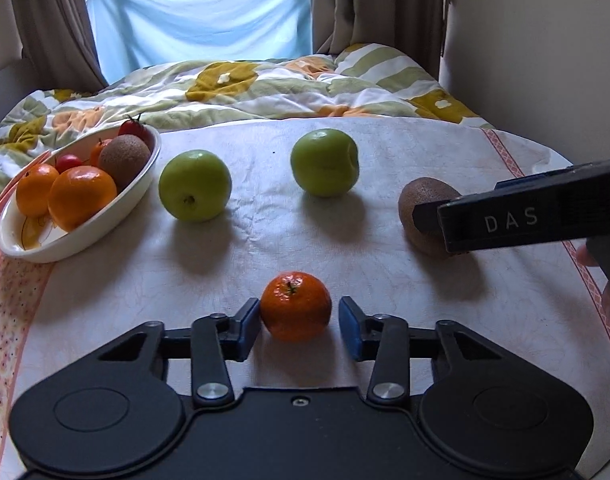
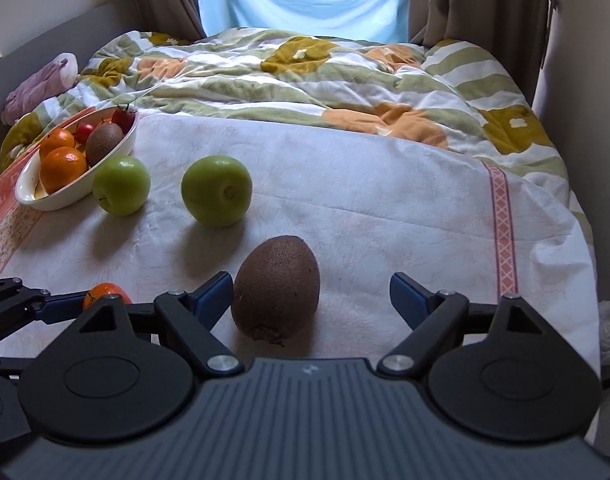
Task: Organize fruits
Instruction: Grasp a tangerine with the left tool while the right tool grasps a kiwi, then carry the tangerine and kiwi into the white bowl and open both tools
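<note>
Mandarin (image 1: pixel 296 306) sits between the parted left hand-held gripper (image 1: pixel 300 322); right hand-held gripper (image 2: pixel 309 300), wide, flanks kiwi (image 2: pixel 276 286).

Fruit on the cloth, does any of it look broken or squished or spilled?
Nothing looks damaged or spilled. Two green apples, a kiwi and a mandarin simply sit loose outside the white bowl. The nearer apple lies tipped, stem end sideways.

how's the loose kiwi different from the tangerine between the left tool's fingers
The kiwi is brown, fuzzy and egg-shaped; the tangerine is orange, glossy and round. The kiwi sits off-centre in the wide-open right tool, against one finger; the tangerine nearly fills the narrower left tool. Both rest on the cloth, outside the dish.
</note>
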A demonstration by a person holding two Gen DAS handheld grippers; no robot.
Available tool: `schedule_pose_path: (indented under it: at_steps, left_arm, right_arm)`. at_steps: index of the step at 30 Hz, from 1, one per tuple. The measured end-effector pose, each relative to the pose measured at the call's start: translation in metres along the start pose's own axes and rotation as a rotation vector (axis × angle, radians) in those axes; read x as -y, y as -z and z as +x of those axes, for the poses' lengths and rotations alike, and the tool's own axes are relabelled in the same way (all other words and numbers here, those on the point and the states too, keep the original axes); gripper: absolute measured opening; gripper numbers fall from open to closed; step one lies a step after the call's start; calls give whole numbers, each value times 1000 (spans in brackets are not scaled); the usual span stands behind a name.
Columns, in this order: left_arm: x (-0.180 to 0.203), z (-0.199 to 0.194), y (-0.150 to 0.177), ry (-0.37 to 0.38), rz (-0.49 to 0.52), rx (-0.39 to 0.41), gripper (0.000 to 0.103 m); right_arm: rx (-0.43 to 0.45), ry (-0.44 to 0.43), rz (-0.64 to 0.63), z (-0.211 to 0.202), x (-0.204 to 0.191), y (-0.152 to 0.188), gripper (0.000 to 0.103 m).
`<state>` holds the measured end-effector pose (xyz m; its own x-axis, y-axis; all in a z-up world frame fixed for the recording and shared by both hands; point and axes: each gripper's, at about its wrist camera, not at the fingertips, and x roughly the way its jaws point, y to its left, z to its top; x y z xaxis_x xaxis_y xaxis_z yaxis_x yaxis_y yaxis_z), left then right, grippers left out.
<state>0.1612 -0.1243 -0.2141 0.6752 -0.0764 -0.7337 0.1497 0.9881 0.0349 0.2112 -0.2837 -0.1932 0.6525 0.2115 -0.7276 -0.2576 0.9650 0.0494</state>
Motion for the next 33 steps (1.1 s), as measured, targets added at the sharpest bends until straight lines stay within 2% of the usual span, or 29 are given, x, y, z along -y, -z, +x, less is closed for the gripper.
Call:
schedule_pose_path:
  at_steps: [4,11,18,33]
  left_arm:
    - [-2,-1,0,6,3,-2,42]
    - [-5,-3,0,4,-5,1,42]
    - [-8,-6,0,3,-3,10,42]
    - [-10,-30,-9,11,21,61,42]
  right_arm:
    - [-5,-15,-18,4,-6,-1,96]
    - [-33,-28,-31,13,-13,-1,79]
    - [-37,-27,-23,17,-15,-1,68]
    - [-7,-43,35,-5,-13,-7,67]
